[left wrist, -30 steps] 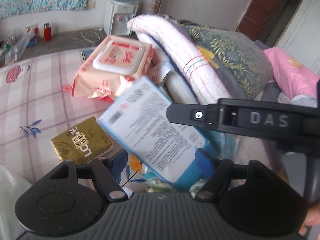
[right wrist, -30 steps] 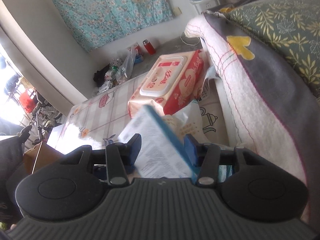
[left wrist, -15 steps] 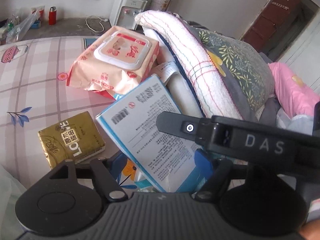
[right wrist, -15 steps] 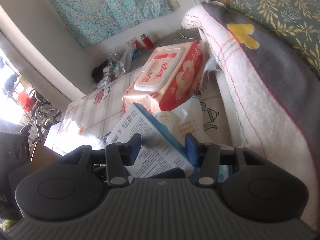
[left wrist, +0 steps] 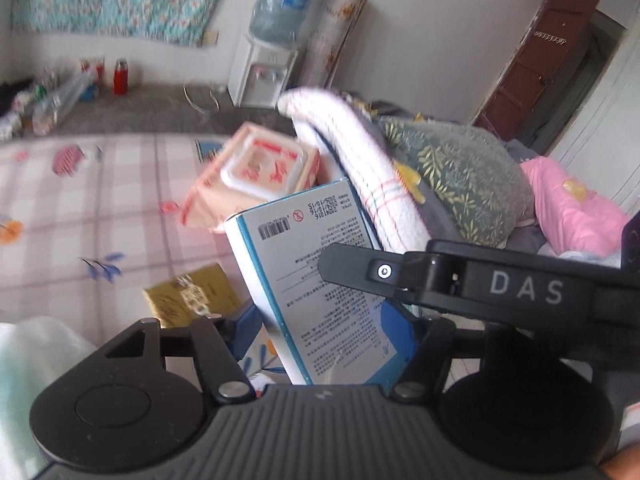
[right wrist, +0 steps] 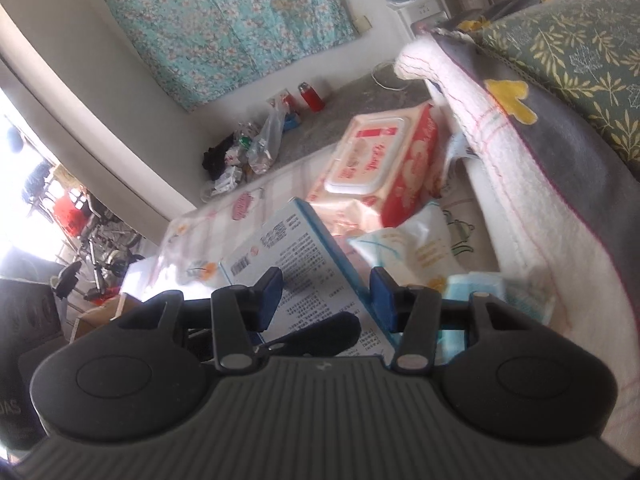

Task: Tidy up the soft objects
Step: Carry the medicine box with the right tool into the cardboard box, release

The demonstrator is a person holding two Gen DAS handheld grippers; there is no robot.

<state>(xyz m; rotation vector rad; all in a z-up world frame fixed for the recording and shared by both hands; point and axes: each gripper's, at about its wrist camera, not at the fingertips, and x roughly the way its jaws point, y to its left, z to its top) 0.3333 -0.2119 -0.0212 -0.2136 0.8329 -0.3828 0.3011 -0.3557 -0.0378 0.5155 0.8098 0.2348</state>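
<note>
Glossy rectangular tissue pack (left wrist: 316, 280), printed plastic film, crinkly wipes pack (left wrist: 256, 176) behind

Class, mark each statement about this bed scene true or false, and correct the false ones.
1. The blue-and-white box lies between the fingers of both grippers. True.
2. The wet wipes pack has a white lid. True.
3. The gold packet sits on top of the wet wipes pack. False: it lies apart, on the checked sheet.
4. The water dispenser stands on the bed. False: it stands on the floor by the wall.
</note>
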